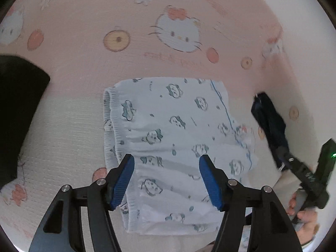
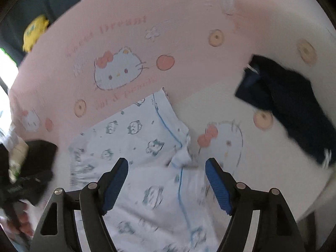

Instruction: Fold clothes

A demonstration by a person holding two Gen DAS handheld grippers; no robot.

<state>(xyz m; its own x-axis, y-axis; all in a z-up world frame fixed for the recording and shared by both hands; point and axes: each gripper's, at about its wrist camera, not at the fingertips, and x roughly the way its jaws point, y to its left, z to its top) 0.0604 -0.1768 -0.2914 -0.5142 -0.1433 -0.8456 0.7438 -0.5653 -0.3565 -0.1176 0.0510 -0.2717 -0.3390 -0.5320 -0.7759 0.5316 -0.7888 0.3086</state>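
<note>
Pale-blue printed shorts (image 1: 168,142) lie folded mid-frame on the pink bedsheet (image 1: 105,16), both the left gripper (image 1: 167,180) and right gripper (image 2: 167,184) released above them, so a trailing finger could snag and undo that fold.

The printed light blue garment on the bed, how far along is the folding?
Done: the light blue garment lies folded into a compact rectangle on the pink bedsheet. In hand: nothing; the left gripper and right gripper are both open above it. Left: the dark navy garment lies crumpled beside it, and a black garment is apparently unfolded.
</note>
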